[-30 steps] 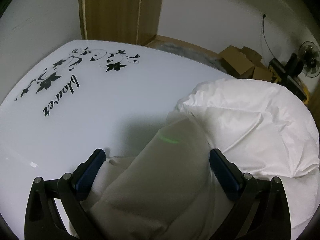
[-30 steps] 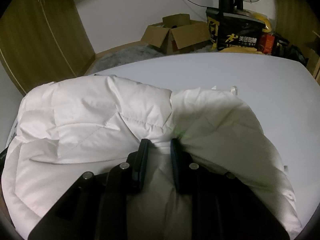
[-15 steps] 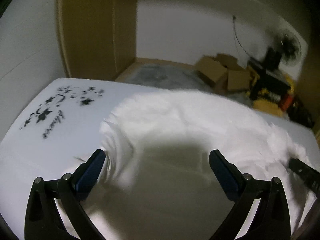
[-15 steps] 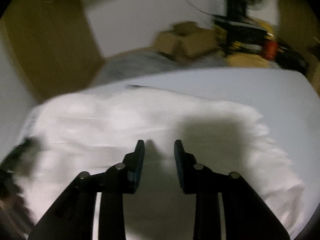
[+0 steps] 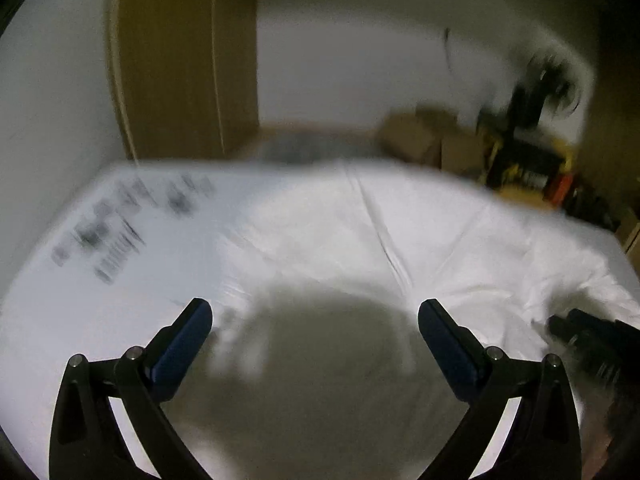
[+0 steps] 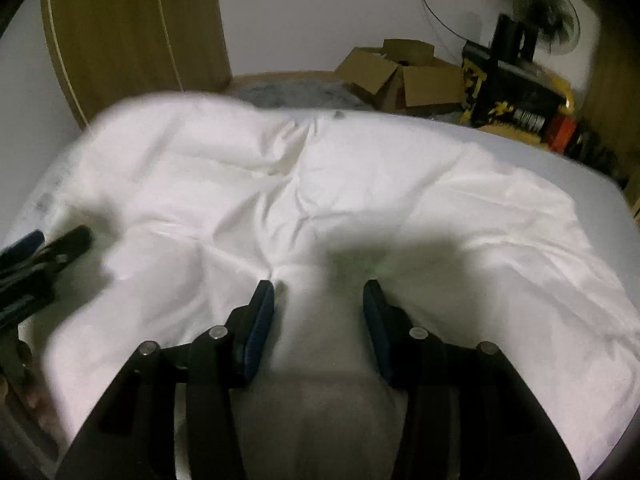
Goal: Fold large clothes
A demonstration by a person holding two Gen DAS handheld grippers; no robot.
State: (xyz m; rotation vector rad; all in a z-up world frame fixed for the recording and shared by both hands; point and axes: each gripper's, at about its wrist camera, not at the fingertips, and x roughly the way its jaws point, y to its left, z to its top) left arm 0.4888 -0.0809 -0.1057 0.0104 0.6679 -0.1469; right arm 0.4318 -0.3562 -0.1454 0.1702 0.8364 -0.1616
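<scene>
White padded jacket [image 6: 320, 184] spread left-right across frame centre, just ahead of both grippers — left gripper [image 5: 316, 320] wide apart, right gripper [image 6: 319, 292] apart, neither holding.

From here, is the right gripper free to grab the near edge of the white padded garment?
Probably yes: the right gripper is open just above the white padded garment, with nothing between them; the left gripper is off to the side.

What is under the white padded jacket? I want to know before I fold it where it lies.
The white padded jacket lies spread on a white table, which shows bare at its sides, with a blurred black print at one end. Anything beneath the jacket's middle is covered.
</scene>
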